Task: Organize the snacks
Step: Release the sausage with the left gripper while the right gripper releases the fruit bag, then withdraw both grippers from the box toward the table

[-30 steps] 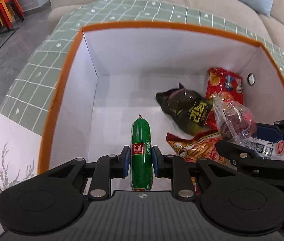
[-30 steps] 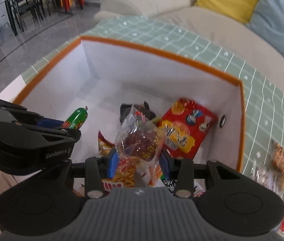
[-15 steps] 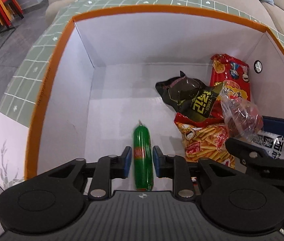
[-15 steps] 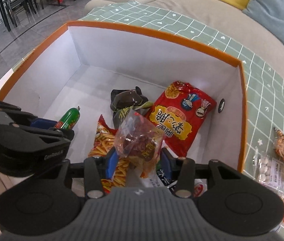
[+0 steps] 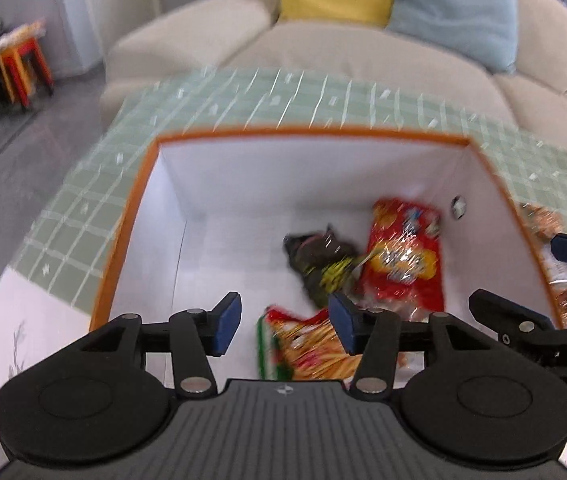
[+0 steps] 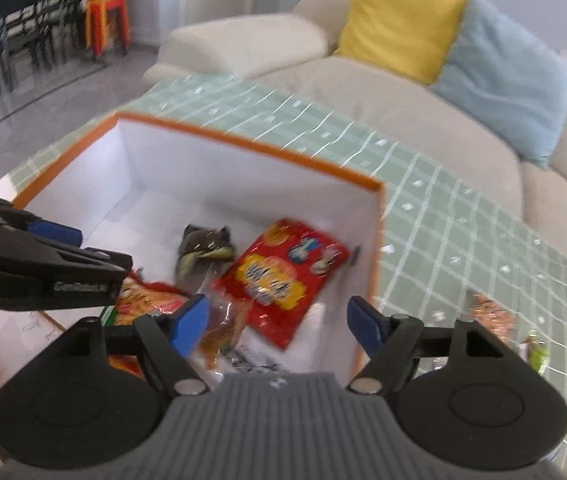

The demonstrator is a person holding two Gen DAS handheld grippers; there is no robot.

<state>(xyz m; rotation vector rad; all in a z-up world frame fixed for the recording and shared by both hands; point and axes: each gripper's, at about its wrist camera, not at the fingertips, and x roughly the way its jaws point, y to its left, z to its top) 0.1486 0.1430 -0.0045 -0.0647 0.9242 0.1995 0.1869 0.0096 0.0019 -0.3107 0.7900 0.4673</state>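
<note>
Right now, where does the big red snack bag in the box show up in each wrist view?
Left wrist: red snack bag right of centre, against the box's right wall, beside the dark packet.
Right wrist: red snack bag at centre, near the box's right wall.
Shared landmark: the box's orange rim.

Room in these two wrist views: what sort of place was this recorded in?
Most likely a home living room. A beige sofa with a yellow cushion and a pale blue cushion sits behind the table with the green checked cloth, and dark dining chairs stand further back.
</note>
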